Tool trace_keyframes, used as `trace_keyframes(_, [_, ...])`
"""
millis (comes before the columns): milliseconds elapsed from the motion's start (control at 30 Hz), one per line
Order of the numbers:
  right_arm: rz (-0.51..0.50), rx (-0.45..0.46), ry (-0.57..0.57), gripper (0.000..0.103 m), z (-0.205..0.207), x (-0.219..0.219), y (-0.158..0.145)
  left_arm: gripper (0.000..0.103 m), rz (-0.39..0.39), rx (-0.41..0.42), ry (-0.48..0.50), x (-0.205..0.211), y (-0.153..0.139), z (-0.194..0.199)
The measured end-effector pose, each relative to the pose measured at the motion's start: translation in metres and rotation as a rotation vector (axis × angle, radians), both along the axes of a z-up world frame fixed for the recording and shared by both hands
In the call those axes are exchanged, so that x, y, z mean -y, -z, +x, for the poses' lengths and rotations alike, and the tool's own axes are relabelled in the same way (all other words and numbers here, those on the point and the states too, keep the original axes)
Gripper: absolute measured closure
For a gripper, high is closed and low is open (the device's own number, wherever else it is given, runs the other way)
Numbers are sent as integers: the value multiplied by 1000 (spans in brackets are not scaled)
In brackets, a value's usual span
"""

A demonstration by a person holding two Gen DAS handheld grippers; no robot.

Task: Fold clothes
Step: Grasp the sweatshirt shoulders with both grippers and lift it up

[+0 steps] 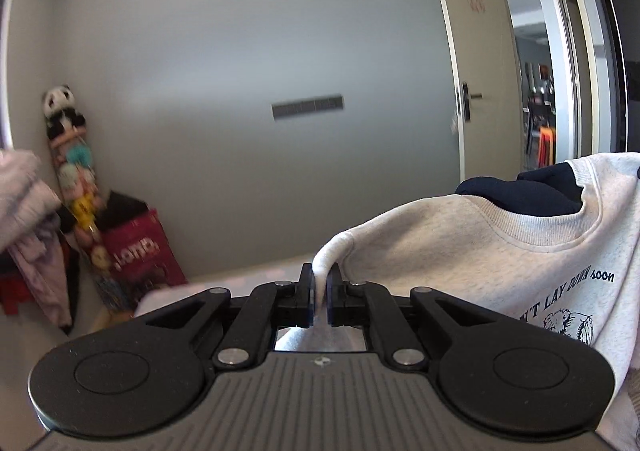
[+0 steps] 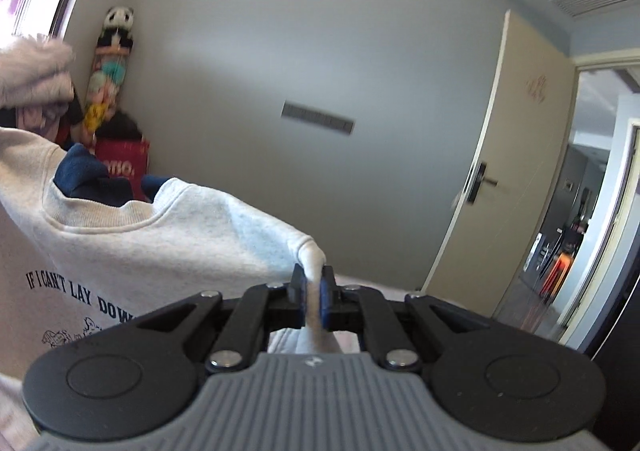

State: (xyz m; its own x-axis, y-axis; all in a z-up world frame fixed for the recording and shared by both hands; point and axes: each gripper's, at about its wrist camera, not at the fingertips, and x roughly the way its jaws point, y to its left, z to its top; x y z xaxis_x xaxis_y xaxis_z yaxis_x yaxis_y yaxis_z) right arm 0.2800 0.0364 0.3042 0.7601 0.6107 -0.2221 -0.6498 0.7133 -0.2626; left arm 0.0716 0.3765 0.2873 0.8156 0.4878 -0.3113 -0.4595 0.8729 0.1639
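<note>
A light grey sweatshirt point(image 1: 472, 243) with dark printed lettering and a navy inside hangs lifted in the air between my two grippers. My left gripper point(image 1: 320, 283) is shut on one shoulder of it; the collar and print lie to its right. My right gripper point(image 2: 314, 287) is shut on the other shoulder of the sweatshirt point(image 2: 160, 243); the collar and print lie to its left. The lower part of the garment is hidden below both views.
A pile of pale clothes point(image 1: 24, 195) hangs at the left. A tall toy stack topped by a panda point(image 1: 60, 107) and a red bag point(image 1: 136, 251) stand in the corner. A grey wall is ahead; an open door point(image 1: 476, 63) is at the right.
</note>
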Motion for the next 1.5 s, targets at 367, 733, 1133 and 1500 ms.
trace_keyframes(367, [121, 128, -19, 96, -79, 78, -74, 100, 91, 160, 47, 62, -71, -70])
trace_keyframes(733, [254, 206, -33, 96, -122, 133, -95, 102, 166, 234, 129, 98, -89, -116])
trace_keyframes(1133, [132, 36, -45, 96, -65, 64, -1, 102, 62, -24, 60, 41, -1, -47])
trace_keyframes(1500, [-8, -177, 12, 96, 61, -55, 134, 102, -5, -233, -24, -63, 133, 75])
